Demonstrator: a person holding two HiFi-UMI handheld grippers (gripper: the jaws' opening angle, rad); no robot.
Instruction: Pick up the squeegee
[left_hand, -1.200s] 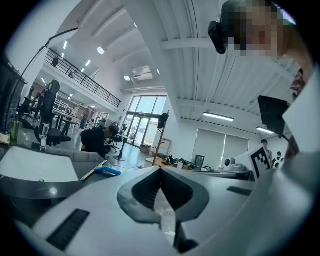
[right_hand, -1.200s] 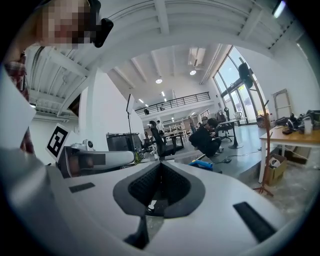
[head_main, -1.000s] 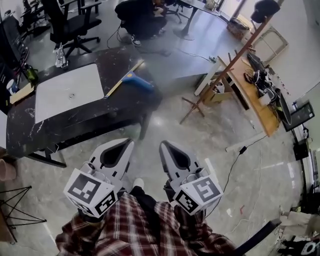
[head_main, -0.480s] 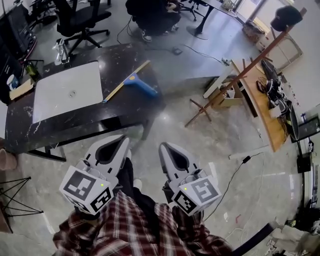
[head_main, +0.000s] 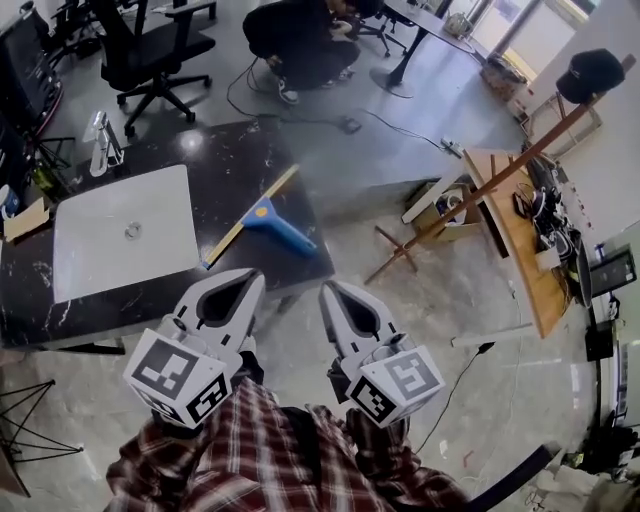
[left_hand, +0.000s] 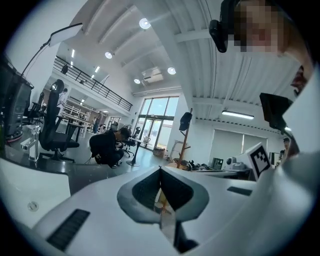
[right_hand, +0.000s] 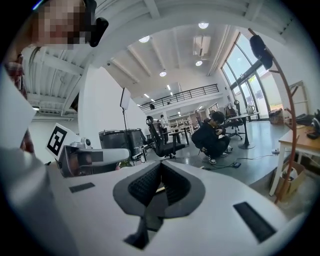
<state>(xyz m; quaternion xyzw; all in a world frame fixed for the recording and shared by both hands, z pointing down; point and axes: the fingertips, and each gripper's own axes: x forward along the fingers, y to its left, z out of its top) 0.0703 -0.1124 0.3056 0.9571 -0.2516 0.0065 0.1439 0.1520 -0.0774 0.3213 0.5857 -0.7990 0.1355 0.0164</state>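
The squeegee lies on the black marble table near its right front corner, a long yellow blade with a blue handle slanting toward me. My left gripper hovers at the table's front edge, just short of the blade's near end, its jaws shut and empty. My right gripper is beside it, over the floor off the table's corner, also shut on nothing. In the left gripper view the left gripper shows its tips meeting; the right gripper view shows the same for the right gripper.
A white board covers the table's left part. A person crouches beyond the table near an office chair. A leaning coat stand, a wooden desk and a floor cable are at the right.
Both grippers have moved forward together toward the table; the table and squeegee now sit much closer to their tips. The jaws have stayed shut.
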